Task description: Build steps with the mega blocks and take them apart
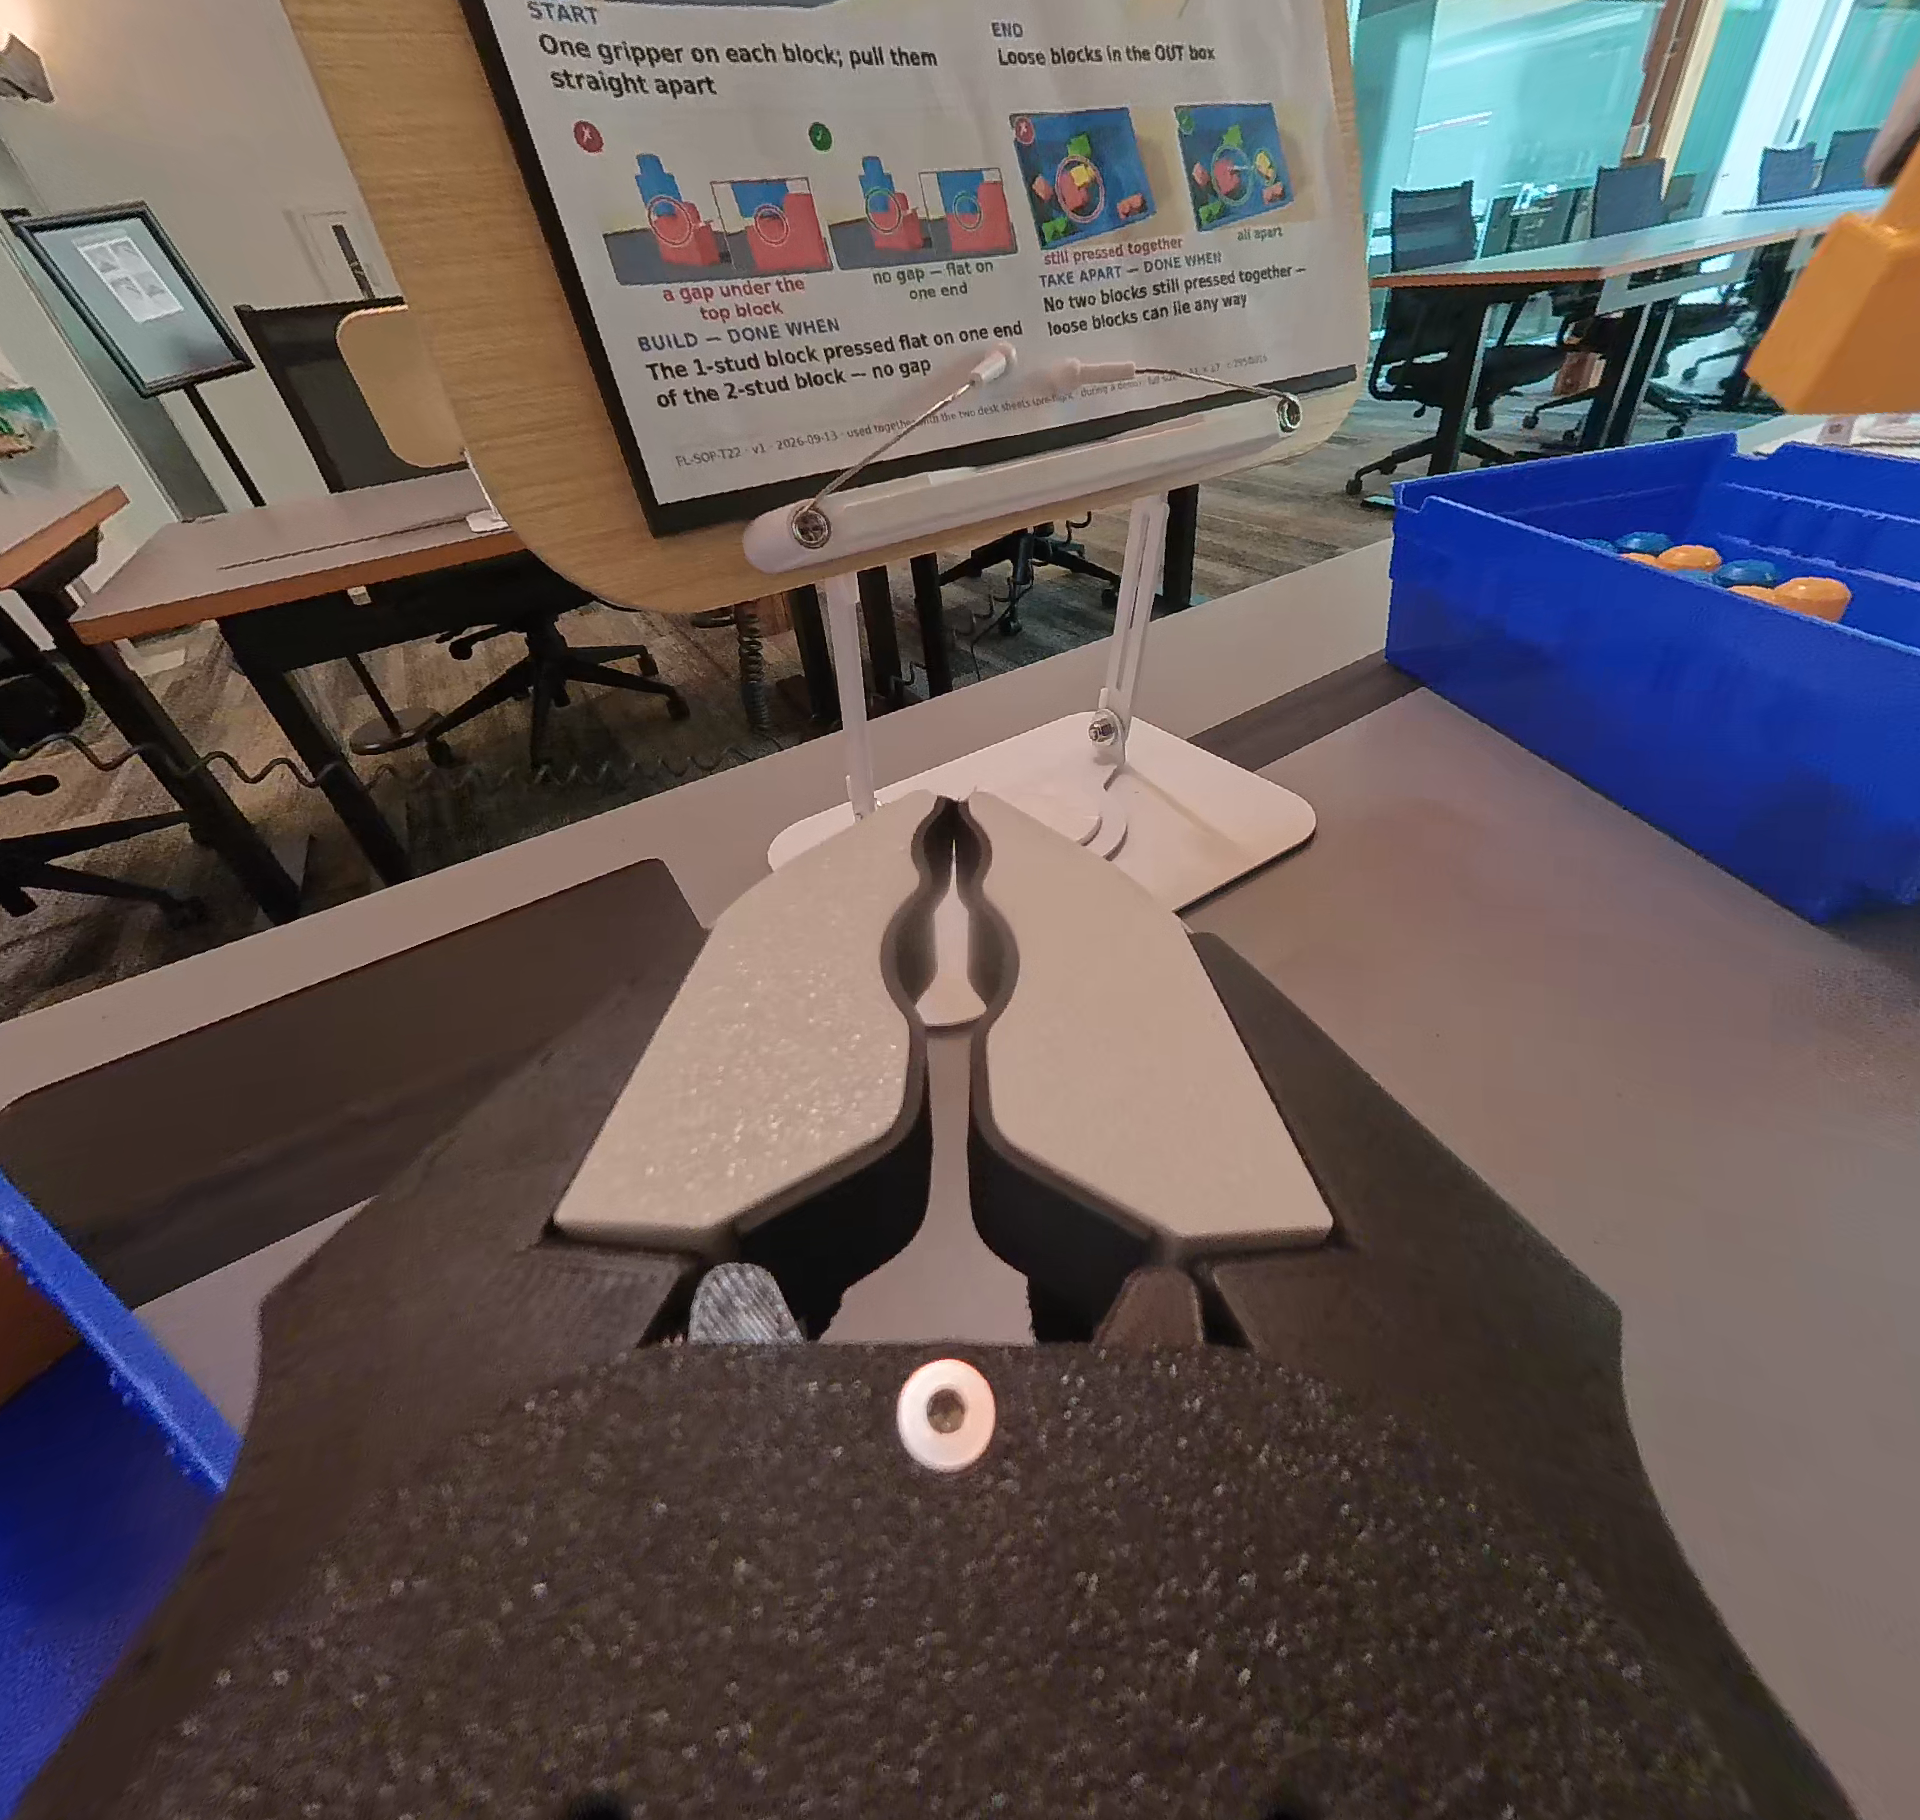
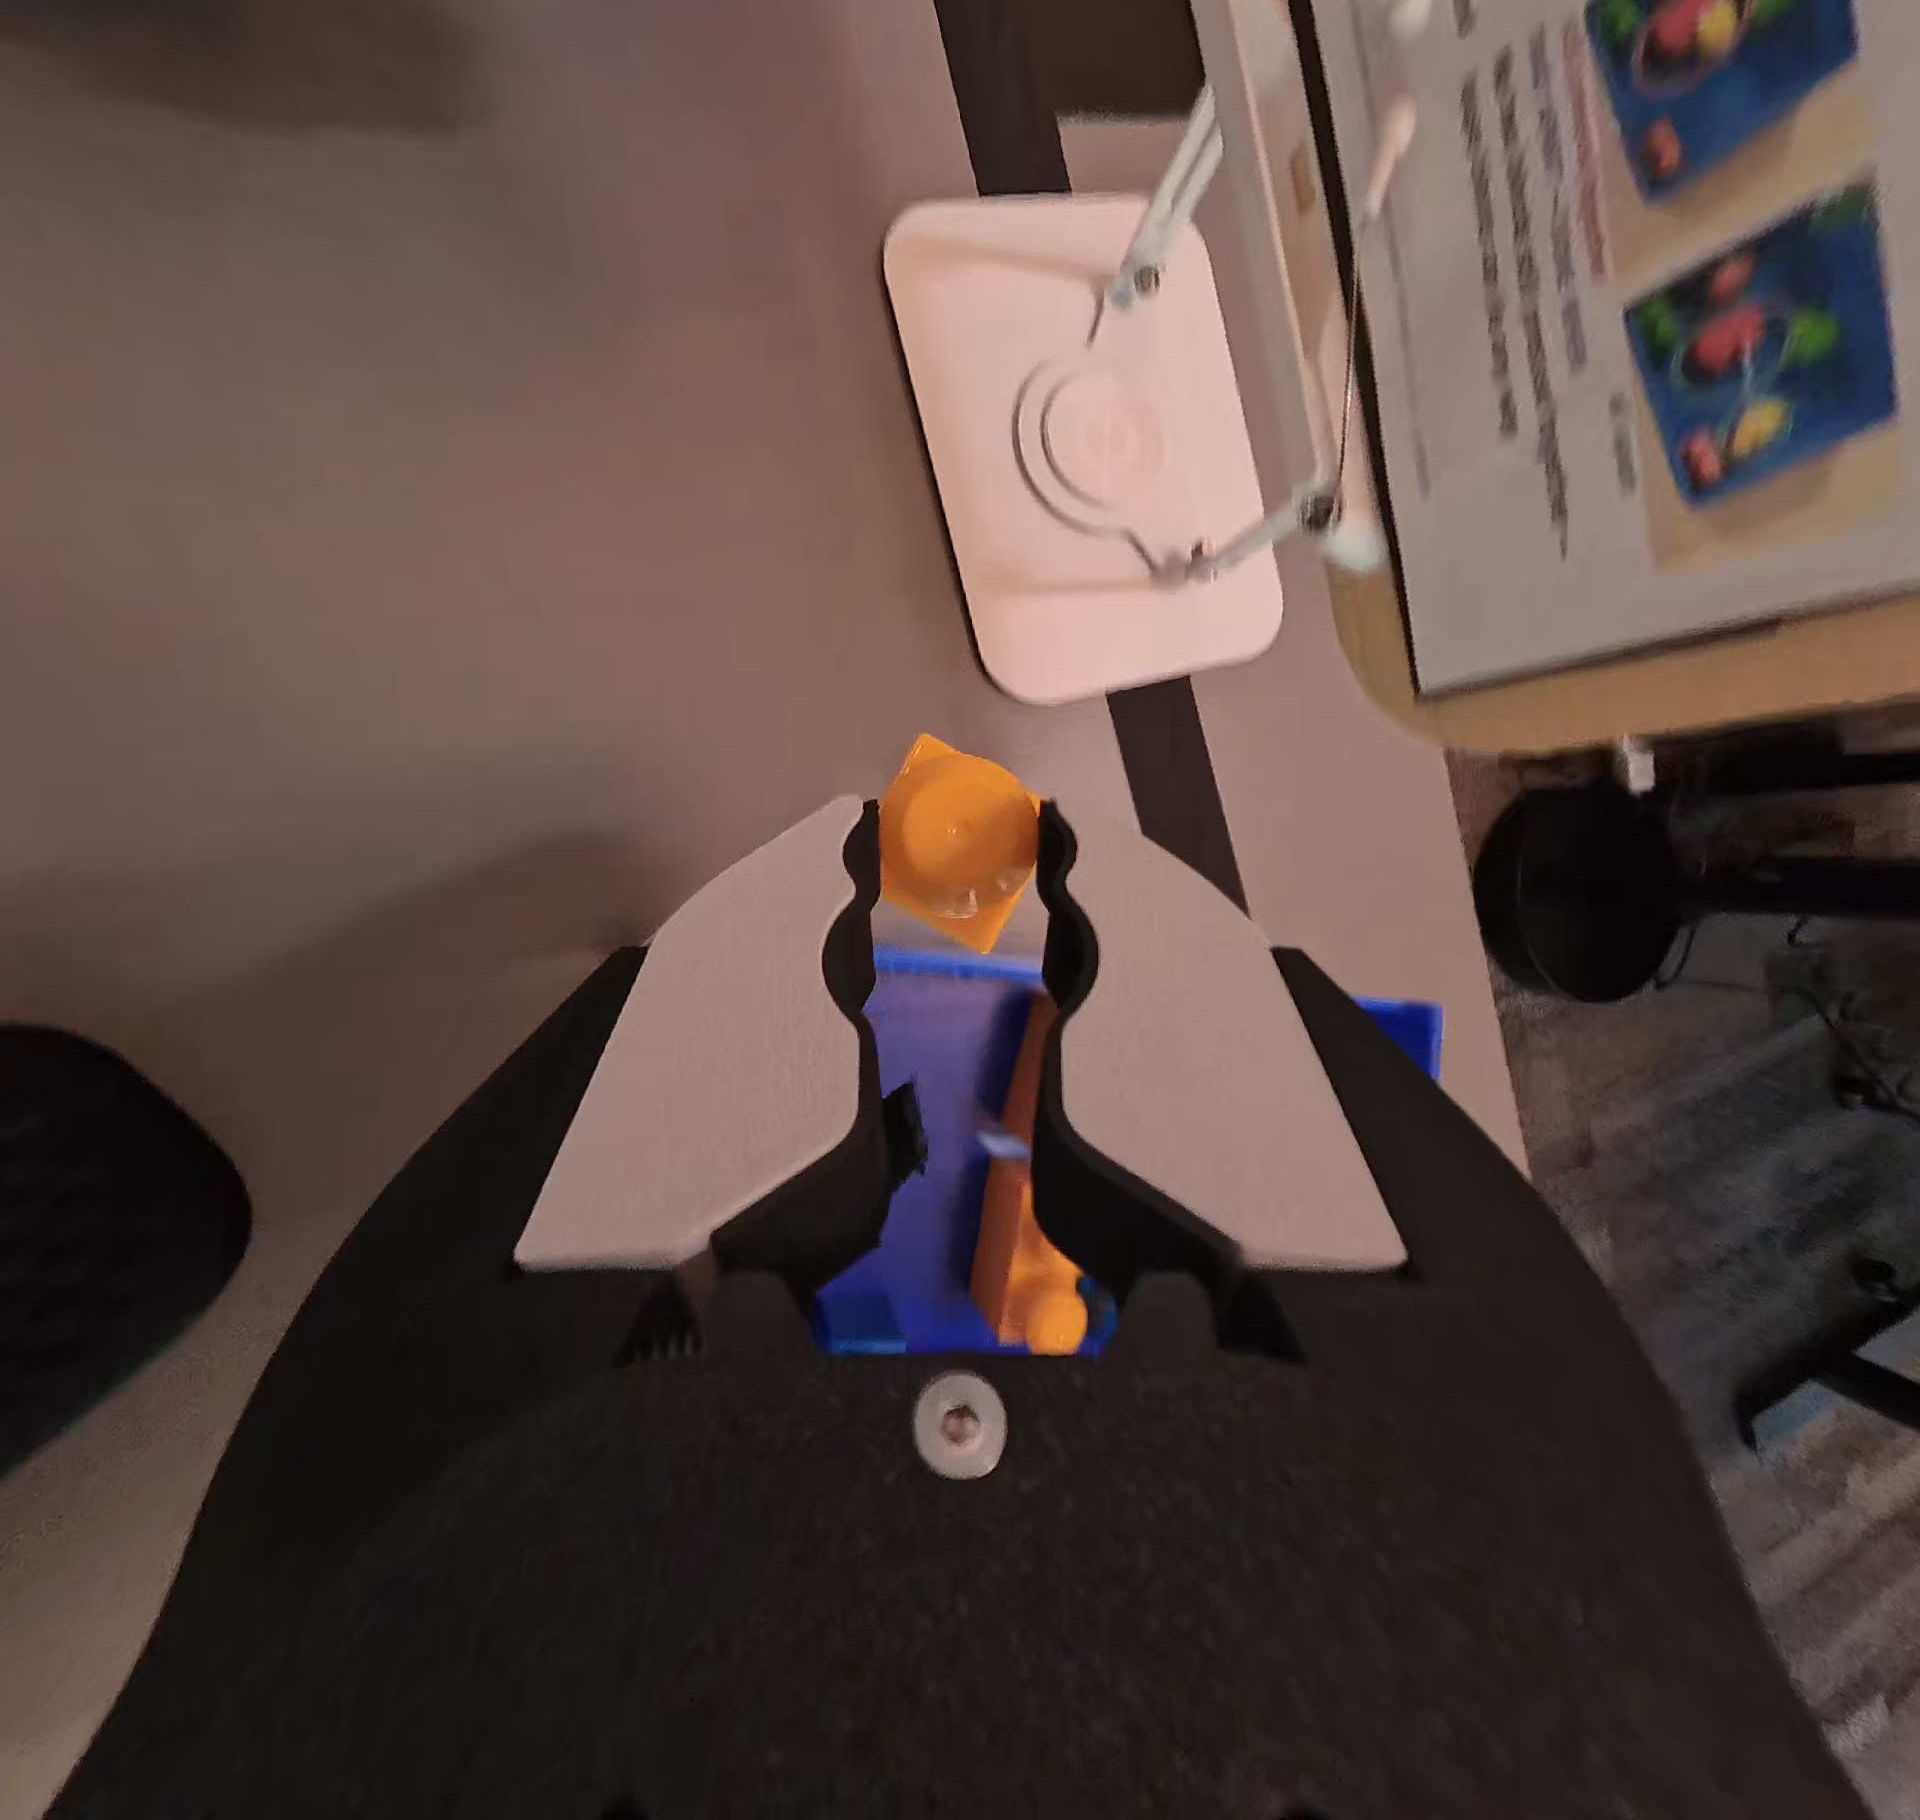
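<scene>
Where visible, blue bin (image 1: pixel 1621 648): apparently orange and blue blocks (image 1: pixel 1756 575).

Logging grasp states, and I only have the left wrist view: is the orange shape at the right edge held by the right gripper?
Observer: Yes. The right gripper is shut on a single-stud orange block, pinched at the tips of its jaws.
Operator: Which way does the stud face?
Observer: Towards the right wrist camera.
Operator: Anything below the grasp?
Observer: The blue bin shows through the gap between the jaws, on the near side of the block, with another orange piece lying in it.
</scene>
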Demonstrator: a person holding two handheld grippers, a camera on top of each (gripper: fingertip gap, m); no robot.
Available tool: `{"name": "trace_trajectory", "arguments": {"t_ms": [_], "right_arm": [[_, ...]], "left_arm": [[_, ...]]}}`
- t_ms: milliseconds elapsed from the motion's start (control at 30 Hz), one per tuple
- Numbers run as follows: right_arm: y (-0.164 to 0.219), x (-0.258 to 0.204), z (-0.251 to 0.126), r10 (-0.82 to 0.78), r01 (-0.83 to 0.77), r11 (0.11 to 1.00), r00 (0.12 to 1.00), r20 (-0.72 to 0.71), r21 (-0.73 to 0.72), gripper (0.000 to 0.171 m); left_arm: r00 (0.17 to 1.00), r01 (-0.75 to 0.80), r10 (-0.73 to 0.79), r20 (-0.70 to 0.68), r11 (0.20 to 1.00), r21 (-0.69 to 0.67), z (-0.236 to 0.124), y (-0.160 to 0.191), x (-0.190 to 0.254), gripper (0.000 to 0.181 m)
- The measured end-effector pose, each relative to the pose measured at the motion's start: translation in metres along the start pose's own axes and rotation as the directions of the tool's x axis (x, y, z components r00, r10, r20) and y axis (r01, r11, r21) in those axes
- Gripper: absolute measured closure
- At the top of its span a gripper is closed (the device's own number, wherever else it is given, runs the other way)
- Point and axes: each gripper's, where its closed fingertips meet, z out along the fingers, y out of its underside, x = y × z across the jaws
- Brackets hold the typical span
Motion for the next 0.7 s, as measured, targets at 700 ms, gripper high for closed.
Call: {"name": "trace_trajectory", "arguments": {"t_ms": [700], "right_arm": [[0.191,-0.016,0.049,0.094,-0.062,0.952,0.991,0.094,-0.301,0.142]], "left_arm": [[0.999,-0.03,0.029,-0.027,0.999,-0.037,0.005,0.012,0.007,0.181]]}}
